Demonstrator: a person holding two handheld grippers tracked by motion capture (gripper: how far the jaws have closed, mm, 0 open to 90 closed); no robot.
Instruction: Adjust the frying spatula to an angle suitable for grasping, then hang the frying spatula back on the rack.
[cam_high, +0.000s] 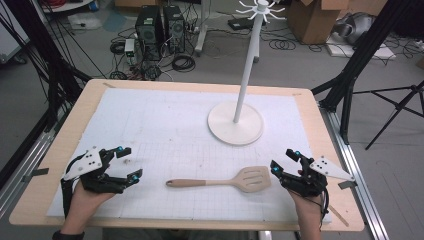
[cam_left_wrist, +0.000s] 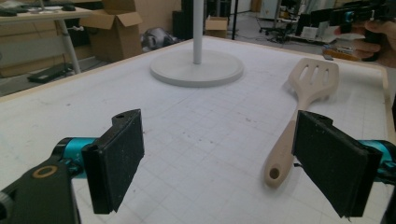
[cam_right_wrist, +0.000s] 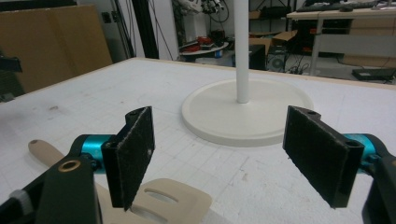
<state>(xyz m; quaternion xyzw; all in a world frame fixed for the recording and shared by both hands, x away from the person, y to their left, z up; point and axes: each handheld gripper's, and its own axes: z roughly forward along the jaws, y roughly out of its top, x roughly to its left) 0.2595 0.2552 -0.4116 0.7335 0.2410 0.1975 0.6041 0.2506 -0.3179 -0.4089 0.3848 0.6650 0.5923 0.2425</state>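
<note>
High view shows the big table (cam_high: 60, 150) with a white mat, and on it a tall white stand (cam_high: 235, 125) with a round base, at the far right. Near the front edge lies the spatula (cam_high: 220, 181), flat, its slotted head pointing to the right gripper (cam_high: 285, 161) and its handle pointing to the left gripper (cam_high: 127, 162). Each hand comes up from the bottom edge (wrists low, grippers aimed at the middle). Both grippers have their jaws spread wide with nothing between them; neither touches the spatula.

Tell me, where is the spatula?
In the high view the spatula lies flat on the table's near side between the left gripper and the right gripper.
</note>
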